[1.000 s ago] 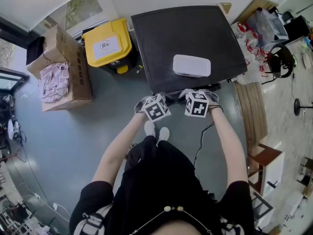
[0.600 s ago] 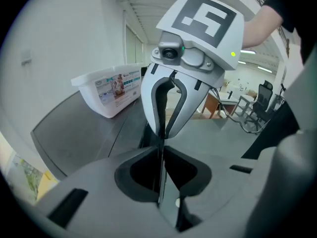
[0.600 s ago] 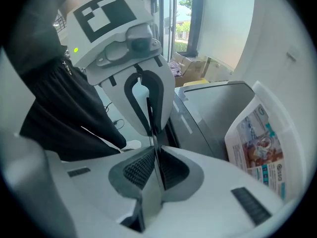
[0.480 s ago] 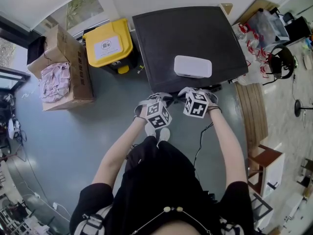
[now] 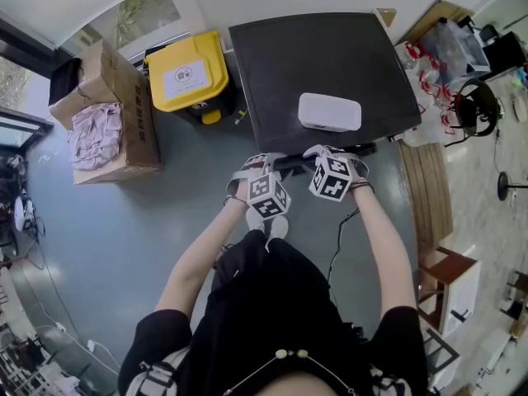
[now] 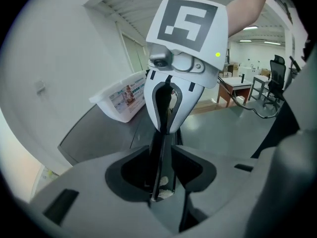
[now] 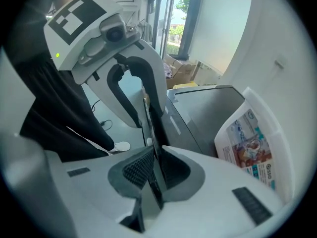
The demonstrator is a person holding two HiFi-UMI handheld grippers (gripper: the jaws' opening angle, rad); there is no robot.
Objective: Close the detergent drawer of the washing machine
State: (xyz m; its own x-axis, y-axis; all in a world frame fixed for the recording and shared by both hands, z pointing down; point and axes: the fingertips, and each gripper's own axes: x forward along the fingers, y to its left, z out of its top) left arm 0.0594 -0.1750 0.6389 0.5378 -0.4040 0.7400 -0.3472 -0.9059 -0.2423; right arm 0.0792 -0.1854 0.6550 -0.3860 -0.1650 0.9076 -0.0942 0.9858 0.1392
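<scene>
The left claw [image 6: 160, 148] is opening. Its jaws stand a little apart on either side of a thin dark panel, the front of the detergent drawer [image 6: 159, 175], with a narrow gap showing beside the panel. The right claw [image 7: 157, 150] grips the same panel further along. Its jaws are easing open too, but its pads lie against both faces. The two claws face each other along the panel, close together. From the head view the drawer front is a dark strip just ahead of the front edge of the washing machine [image 5: 330, 64]. On the machine's dark top, near the front, sits a white tub [image 5: 329, 112]. A yellow bin [image 5: 187, 77] stands beside the machine, and a cardboard box [image 5: 132, 126] beyond it.
</scene>
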